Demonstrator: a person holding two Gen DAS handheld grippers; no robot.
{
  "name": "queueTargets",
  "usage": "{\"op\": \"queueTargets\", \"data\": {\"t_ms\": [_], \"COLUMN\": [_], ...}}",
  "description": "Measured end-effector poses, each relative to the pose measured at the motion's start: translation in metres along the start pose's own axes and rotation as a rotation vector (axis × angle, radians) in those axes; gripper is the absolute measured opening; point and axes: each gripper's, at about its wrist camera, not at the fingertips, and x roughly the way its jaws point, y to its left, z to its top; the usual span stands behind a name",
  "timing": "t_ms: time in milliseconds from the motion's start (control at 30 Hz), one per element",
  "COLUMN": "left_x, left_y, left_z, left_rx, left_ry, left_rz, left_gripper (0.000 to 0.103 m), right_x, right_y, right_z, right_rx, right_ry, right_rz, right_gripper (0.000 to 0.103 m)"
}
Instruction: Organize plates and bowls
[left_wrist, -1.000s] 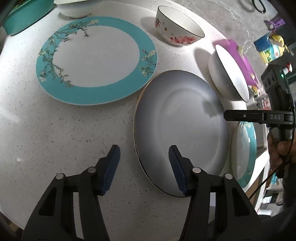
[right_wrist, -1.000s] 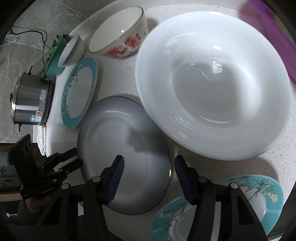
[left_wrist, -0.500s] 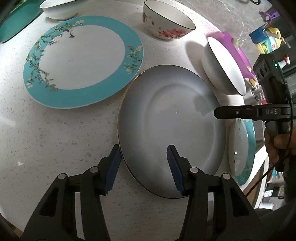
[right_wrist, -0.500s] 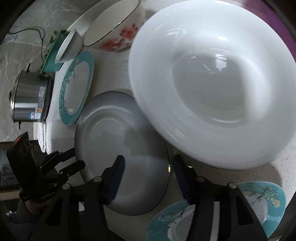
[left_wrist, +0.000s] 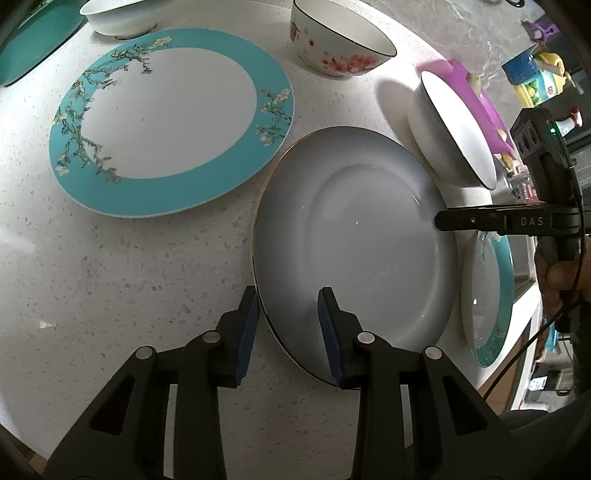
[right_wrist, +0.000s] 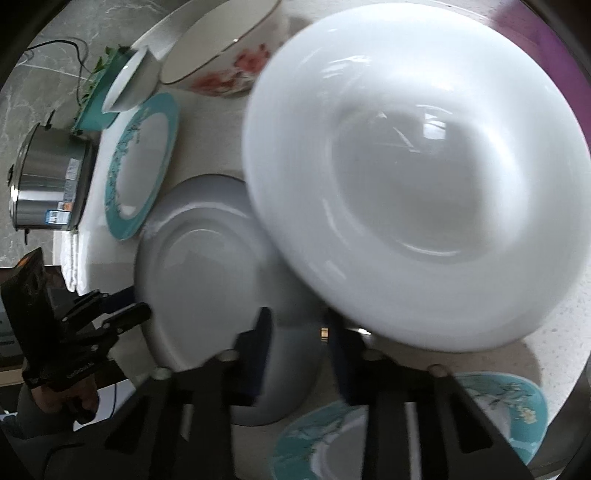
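Note:
A grey plate with a thin gold rim (left_wrist: 354, 236) lies on the speckled white counter (left_wrist: 129, 277). My left gripper (left_wrist: 290, 314) is open, and its two blue pads straddle the plate's near left rim. My right gripper (right_wrist: 299, 325) is open over the grey plate (right_wrist: 207, 266), just in front of a large white bowl (right_wrist: 417, 177); it also shows in the left wrist view (left_wrist: 439, 221) at the plate's right edge. A big teal-rimmed floral plate (left_wrist: 170, 122) lies to the left.
A floral bowl (left_wrist: 340, 48), a white bowl with a dark rim (left_wrist: 454, 129) against a purple thing (left_wrist: 480, 99), and a second teal plate (left_wrist: 491, 295) at the counter's right edge surround the grey plate. A steel pot (right_wrist: 48, 184) stands far off.
My left gripper has moved forward and right until its pads straddle the grey plate's rim. My right gripper has moved closer to the white bowl, and its view is blurred.

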Motion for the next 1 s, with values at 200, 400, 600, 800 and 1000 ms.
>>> {"op": "queueTargets", "data": {"t_ms": [200, 400, 600, 800, 1000], "left_x": [0.0, 0.002, 0.002, 0.002, -0.001], "left_y": [-0.003, -0.009, -0.012, -0.008, 0.001], "left_z": [0.001, 0.002, -0.001, -0.003, -0.004], "left_rx": [0.006, 0.02, 0.013, 0.004, -0.028], "left_ry": [0.01, 0.009, 0.019, 0.021, 0.031], "left_rz": [0.021, 0.046, 0.047, 0.027, 0.015], "left_gripper": [0.03, 0.03, 0.029, 0.026, 0.024], "right_x": [0.002, 0.009, 0.013, 0.01, 0.009], "right_y": [0.006, 0.024, 0.041, 0.036, 0.035], "right_z": [0.001, 0.003, -0.001, -0.001, -0.004], "right_rx": [-0.023, -0.084, -0.174, -0.153, -0.114], "right_ry": [0.033, 0.073, 0.07, 0.044, 0.013], "right_rz": [-0.023, -0.044, -0.152, -0.179, -0.153], "right_gripper": [0.032, 0.057, 0.05, 0.034, 0.033]}}
